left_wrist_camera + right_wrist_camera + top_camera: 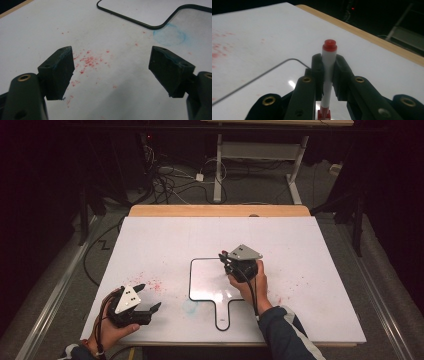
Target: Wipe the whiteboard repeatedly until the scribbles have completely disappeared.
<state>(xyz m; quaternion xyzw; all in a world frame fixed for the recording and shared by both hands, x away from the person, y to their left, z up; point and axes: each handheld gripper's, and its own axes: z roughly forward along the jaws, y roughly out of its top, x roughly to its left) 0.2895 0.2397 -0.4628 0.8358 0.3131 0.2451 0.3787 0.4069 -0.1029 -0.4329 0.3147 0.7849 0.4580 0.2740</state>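
The marker point(329, 72) is a white pen with a red end, and in the right gripper view it stands between the two black jaws with its long axis running up the picture, crosswise to the jaws; the red end rises clear above their tips while the lower part of the barrel drops below them to another red piece. The jaws of the right gripper point(329, 68) are closed tight on the barrel — one pad on each side, no gap showing.

Taking the small whiteboard point(205, 275) as the landmark — a glossy board with a thin black rim and a handle pointing toward the person — the right gripper point(226, 260) sits over its far right corner, and the marker is there with it.

The left gripper point(150, 296) is well to the left of the whiteboard, near the table's front edge, its jaws spread wide with nothing between them. Under it lie red specks point(87, 61), and a faint blue ring point(170, 35) sits just beside the board's handle.

The white table point(320, 250) has broad open room beyond and to the right of the whiteboard, up to its wooden far edge point(220, 210).
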